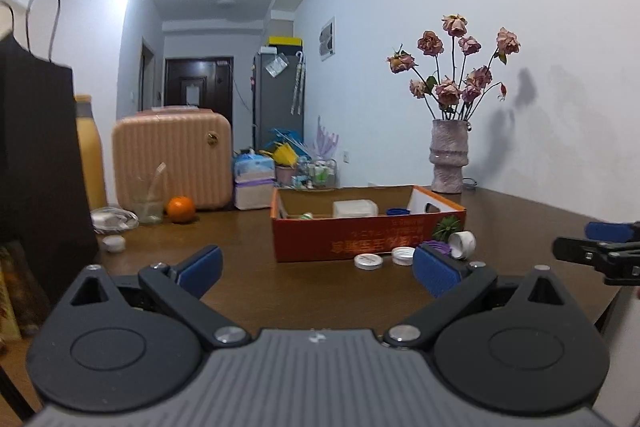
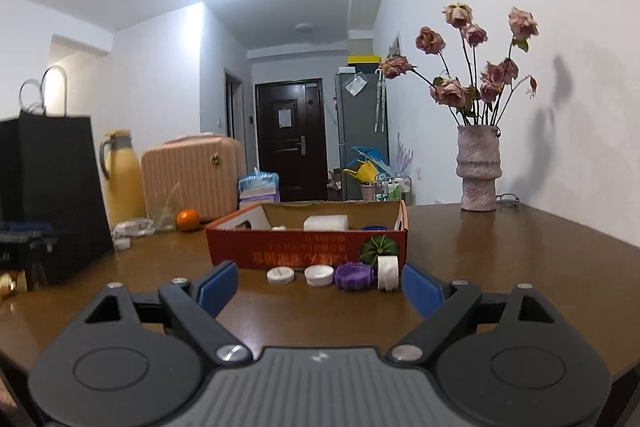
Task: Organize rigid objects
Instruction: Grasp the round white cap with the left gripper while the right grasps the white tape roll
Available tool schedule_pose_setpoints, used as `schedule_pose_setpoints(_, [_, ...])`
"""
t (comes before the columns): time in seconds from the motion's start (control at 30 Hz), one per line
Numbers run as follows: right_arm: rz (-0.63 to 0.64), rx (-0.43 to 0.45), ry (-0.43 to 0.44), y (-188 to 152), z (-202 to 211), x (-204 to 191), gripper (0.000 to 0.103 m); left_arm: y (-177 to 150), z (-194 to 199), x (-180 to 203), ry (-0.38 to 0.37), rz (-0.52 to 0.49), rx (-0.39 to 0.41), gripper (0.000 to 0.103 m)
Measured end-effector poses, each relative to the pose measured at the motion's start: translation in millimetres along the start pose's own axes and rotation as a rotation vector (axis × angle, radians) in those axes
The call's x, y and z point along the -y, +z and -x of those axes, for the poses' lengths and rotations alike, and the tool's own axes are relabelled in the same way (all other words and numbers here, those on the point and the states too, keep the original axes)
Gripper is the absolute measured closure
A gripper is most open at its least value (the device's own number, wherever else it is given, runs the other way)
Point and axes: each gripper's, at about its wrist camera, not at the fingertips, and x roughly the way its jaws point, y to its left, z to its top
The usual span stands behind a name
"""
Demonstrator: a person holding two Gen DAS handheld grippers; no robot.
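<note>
An open orange cardboard box (image 2: 304, 247) (image 1: 360, 239) stands mid-table and holds a white container (image 2: 326, 223), a blue lid (image 2: 374, 227) and other small items. In front of it lie a flat white cap (image 2: 280, 275), a ribbed white cap (image 2: 319, 275), a purple ribbed lid (image 2: 354, 275) and a white cap on its edge (image 2: 388, 271). My right gripper (image 2: 320, 289) is open, nothing between its blue pads, short of this row. My left gripper (image 1: 318, 267) is open and empty too, nearer the box's left half; the caps (image 1: 368, 261) show by its right finger.
A vase of dried roses (image 2: 478, 167) stands at the back right by the wall. On the left are a black paper bag (image 2: 52, 195), a yellow flask (image 2: 122, 179), a pink case (image 2: 192, 179), an orange (image 2: 188, 219), a glass (image 1: 149, 205) and a small white cap (image 1: 112, 243).
</note>
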Motion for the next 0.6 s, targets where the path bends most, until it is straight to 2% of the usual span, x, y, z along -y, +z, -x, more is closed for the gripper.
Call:
schedule_pose_setpoints(0.17, [-0.013, -0.012, -0.026, -6.5, 1.0, 6.6, 0.014, 3.4, -0.4, -1.3, 0.0, -0.004, 0.02, 0.0])
schedule_pose_setpoints(0.3, [-0.016, -0.031, -0.027, -10.6, -11.0, 14.5, 0.014, 2.8, -22.1, 2.0, -0.005, 0.004, -0.036, 0.0])
schedule_pose_setpoints(0.37, [0.007, -0.034, -0.048, -10.7, -20.1, 18.2, 0.015, 3.1, -40.7, 3.9, -0.012, -0.011, -0.073, 0.0])
schedule_pose_setpoints(0.43, [0.003, -0.057, -0.083, -7.5, -34.3, 26.1, 0.015, 3.3, -64.2, 4.0, -0.005, 0.014, -0.114, 0.0])
schedule_pose_setpoints(0.5, [-0.017, -0.089, -0.083, -4.2, -50.4, 34.8, 0.016, 2.8, -91.2, 3.7, -0.036, 0.045, -0.158, 0.0])
schedule_pose_setpoints(0.6, [-0.026, -0.122, -0.09, 2.0, -80.8, 47.9, 0.018, -1.7, -138.0, 10.0, -0.067, 0.03, -0.207, 0.002])
